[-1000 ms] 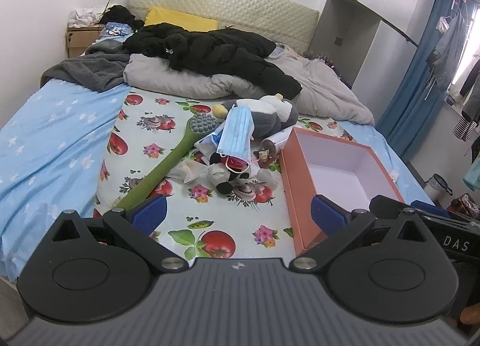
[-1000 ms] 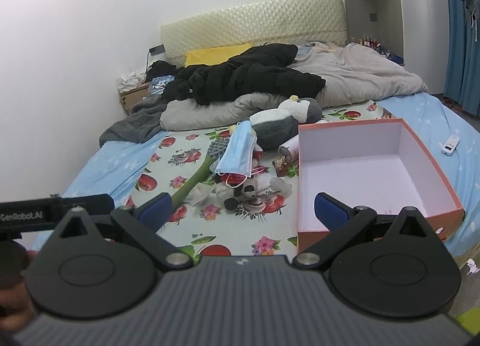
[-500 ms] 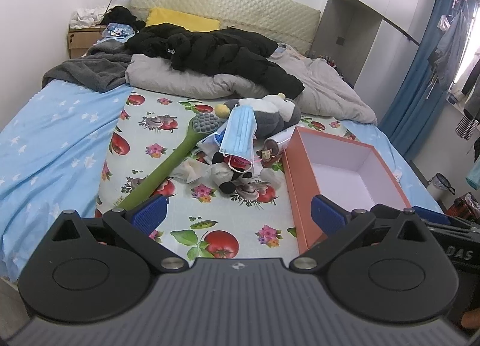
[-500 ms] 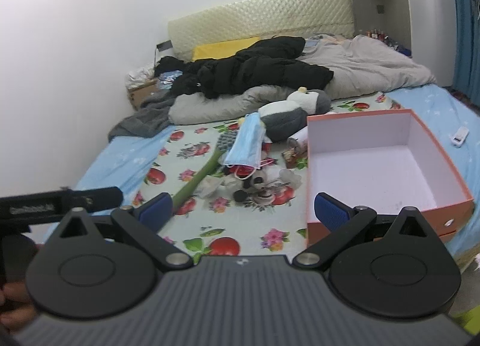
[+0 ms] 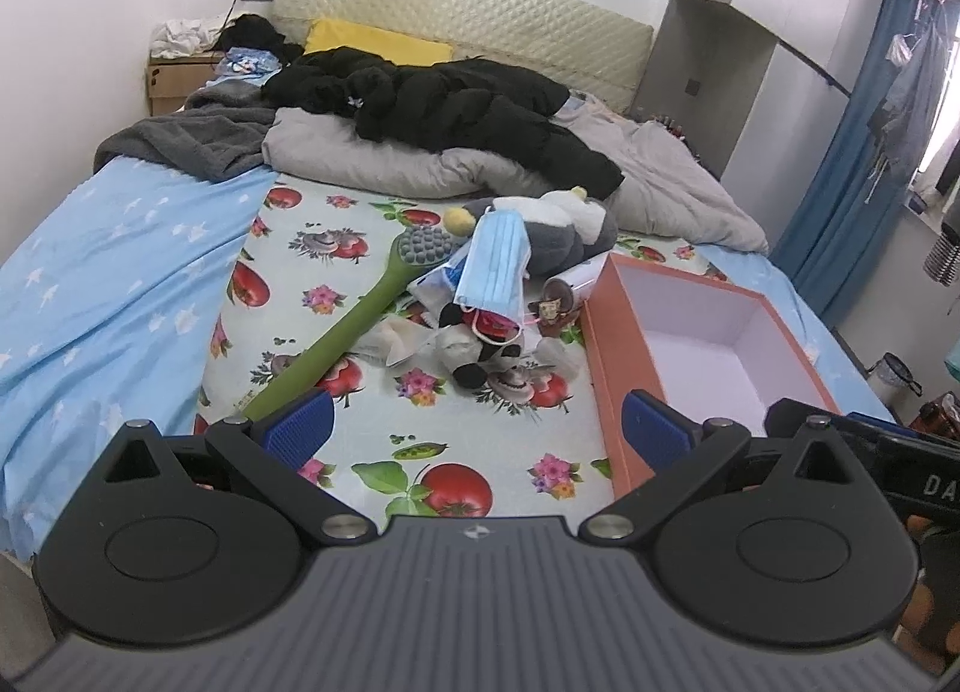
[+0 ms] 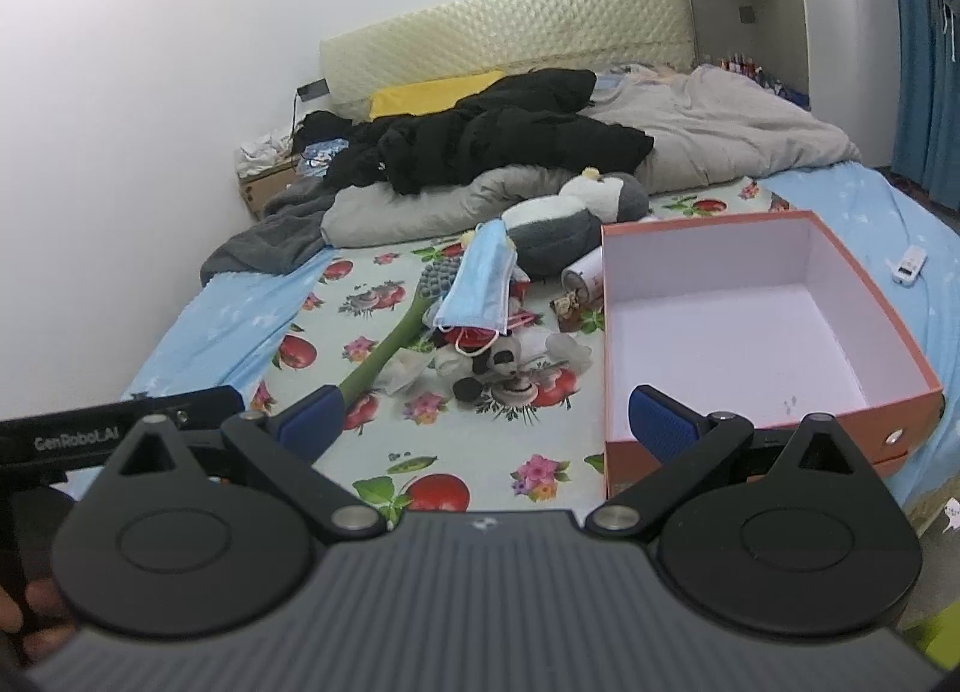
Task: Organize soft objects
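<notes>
A: What are the two grippers doing?

B: The left gripper (image 5: pixel 474 428) is hovering over the near edge of the fruit-and-flower printed sheet (image 5: pixel 372 392), its blue-padded fingers spread wide with nothing between them. The right gripper (image 6: pixel 486 422) is hanging beside it, jaws equally wide and gripping nothing; its right finger is showing in front of the box's near wall.

A: Which box?

B: An open rectangular cardboard box, orange outside and pale pink inside (image 6: pixel 768 422). It is sitting on the bed at the right of the printed sheet, with nothing visible in it.

A: And the soft things?

B: They are lying in a heap just left of the box. A large grey-and-white plush penguin (image 6: pixel 576 224) is lying at the back. A light blue pleated face mask (image 6: pixel 480 284) is draped over the pile, and a small black-and-white plush animal (image 5: pixel 480 350) is lying under it. A long green brush with a grey bristled head (image 5: pixel 354 338) is stretching from the heap toward the left gripper. A small cylindrical can (image 6: pixel 585 278) is lying against the box's far corner.

A: Anything behind?

B: A black puffy jacket (image 5: pixel 456 104) is sprawling over a crumpled grey duvet (image 6: pixel 720 134), well apart from both grippers.
</notes>
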`<move>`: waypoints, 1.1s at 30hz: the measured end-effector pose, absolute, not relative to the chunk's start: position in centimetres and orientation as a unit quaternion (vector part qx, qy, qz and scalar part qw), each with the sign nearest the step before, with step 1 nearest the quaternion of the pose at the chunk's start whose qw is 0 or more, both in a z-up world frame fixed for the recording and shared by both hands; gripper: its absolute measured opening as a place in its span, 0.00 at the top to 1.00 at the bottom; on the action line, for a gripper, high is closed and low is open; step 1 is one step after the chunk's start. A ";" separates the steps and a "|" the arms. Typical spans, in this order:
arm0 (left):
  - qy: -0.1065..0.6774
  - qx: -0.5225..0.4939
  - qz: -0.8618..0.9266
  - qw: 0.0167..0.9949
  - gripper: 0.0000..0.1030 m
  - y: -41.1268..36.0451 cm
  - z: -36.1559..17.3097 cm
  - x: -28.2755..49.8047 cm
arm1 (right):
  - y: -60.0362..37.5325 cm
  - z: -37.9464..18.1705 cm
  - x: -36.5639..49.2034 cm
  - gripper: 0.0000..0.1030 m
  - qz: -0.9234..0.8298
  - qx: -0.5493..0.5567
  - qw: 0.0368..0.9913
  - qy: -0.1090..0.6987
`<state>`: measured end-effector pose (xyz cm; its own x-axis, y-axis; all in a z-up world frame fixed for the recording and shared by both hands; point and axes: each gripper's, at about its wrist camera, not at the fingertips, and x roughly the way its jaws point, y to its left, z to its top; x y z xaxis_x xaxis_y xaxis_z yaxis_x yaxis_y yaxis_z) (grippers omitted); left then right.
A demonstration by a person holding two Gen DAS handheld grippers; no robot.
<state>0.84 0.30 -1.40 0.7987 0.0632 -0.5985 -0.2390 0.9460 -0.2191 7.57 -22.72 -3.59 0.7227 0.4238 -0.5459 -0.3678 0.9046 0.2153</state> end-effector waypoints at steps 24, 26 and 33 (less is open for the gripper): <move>0.346 -0.131 0.055 0.927 0.00 1.4 -4.4 6.1 | -21.1 -6.3 11.1 0.00 0.194 0.033 0.919 0.341; 0.350 -0.131 0.053 0.926 0.00 1.6 -4.5 6.5 | -21.0 -6.5 11.4 0.00 0.195 0.032 0.919 0.341; 0.353 -0.140 0.066 0.923 0.00 2.8 -5.7 8.3 | -21.3 -7.4 13.1 0.01 0.202 0.049 0.914 0.349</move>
